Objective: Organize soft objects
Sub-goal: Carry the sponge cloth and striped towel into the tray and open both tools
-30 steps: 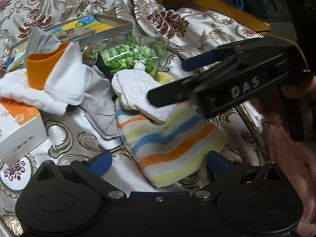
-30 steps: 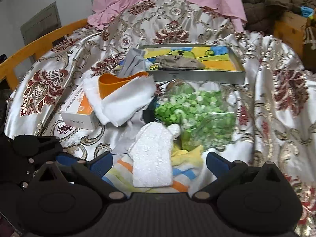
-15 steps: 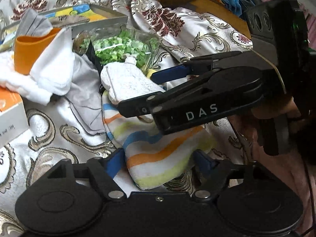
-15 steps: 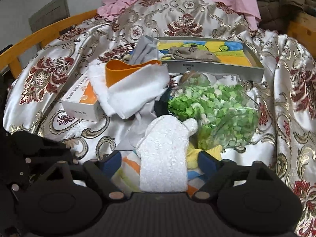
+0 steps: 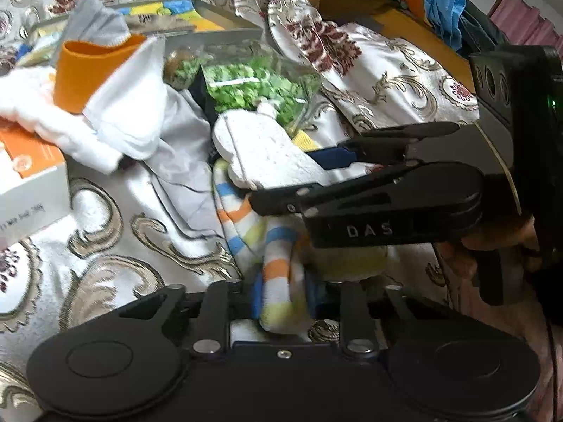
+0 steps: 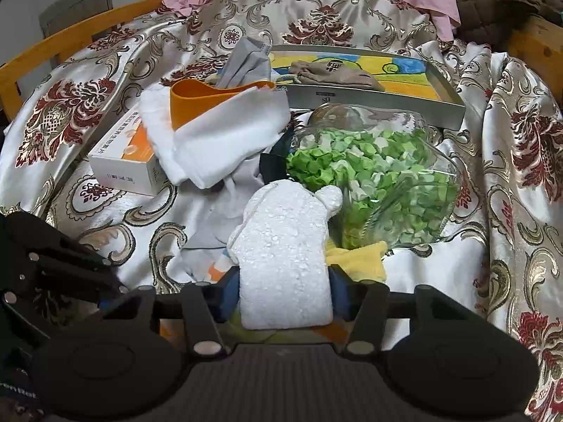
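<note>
A striped cloth (image 5: pixel 278 246) lies on the patterned bedspread (image 5: pixel 116 246), and a white fluffy mitt (image 6: pixel 285 246) rests on top of it. My left gripper (image 5: pixel 283 299) is closing, its blue pads pinching the near end of the striped cloth into a bunched fold. My right gripper (image 6: pixel 285 299) is closing too, with the near end of the mitt filling the gap between its blue pads. In the left wrist view the right gripper (image 5: pixel 281 176) reaches in from the right, one finger on each side of the white mitt (image 5: pixel 260 147).
A glass jar of green paper stars (image 6: pixel 373 183) lies just behind the mitt, with a yellow cloth (image 6: pixel 359 256) under it. Further back are a shallow picture box (image 6: pixel 369 98), an orange cup (image 6: pixel 197 105) in white towels (image 6: pixel 225 140), and a white-orange carton (image 6: pixel 123 161).
Both grippers' jaws have come together from wide open. The left now pinches and bunches the striped cloth. The right has drawn in against the white mitt and sunk slightly.
</note>
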The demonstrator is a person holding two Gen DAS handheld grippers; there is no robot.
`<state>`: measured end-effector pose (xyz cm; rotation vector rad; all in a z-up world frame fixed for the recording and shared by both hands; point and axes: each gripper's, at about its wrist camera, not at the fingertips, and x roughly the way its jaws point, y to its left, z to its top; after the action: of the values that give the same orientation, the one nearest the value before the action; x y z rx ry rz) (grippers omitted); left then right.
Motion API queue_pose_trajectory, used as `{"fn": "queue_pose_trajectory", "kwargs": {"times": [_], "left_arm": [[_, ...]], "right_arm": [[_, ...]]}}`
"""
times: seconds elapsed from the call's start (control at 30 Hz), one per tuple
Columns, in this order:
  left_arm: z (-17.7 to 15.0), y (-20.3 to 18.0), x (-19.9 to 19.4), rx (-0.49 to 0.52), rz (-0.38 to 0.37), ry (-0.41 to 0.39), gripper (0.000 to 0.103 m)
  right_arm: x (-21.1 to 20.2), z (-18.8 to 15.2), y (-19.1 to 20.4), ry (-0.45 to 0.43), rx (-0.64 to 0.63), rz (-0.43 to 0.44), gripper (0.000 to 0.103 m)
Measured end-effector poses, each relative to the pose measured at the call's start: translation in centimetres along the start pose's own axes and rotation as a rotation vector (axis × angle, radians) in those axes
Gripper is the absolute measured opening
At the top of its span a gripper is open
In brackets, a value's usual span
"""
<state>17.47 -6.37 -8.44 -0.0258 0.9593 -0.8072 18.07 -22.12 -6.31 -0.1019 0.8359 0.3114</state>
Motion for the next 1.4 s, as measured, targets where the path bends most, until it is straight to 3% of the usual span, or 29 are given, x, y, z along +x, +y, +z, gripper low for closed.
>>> {"fn": "queue_pose_trajectory", "kwargs": {"times": [0.37,0.77,1.23,1.4], "left_arm": [[-0.1,1.1,-2.7,-0.117,0.093,-0.098,0.015],[-0.6,1.5,-5.4,-0.232,0.124,-0.193,0.015],[-2.7,-1.6,-6.3,-0.196,0.030,-0.234,0.015],[-3.0,-0.7,-6.6,-0.263,0.086,-0.247,0.014]], "right_arm": [[-2.3,0.1,0.1,-0.080,-0.012,0.018,0.056],[-4.8,-0.1,0.6,-0.167,-0.032,0.042,0.056],[-6.8,-0.3,-1.1,-0.265,0.061,0.057,0.056],[-7.3,-0.3,-1.8,-0.302,0.104,0.033,0.056]]}}
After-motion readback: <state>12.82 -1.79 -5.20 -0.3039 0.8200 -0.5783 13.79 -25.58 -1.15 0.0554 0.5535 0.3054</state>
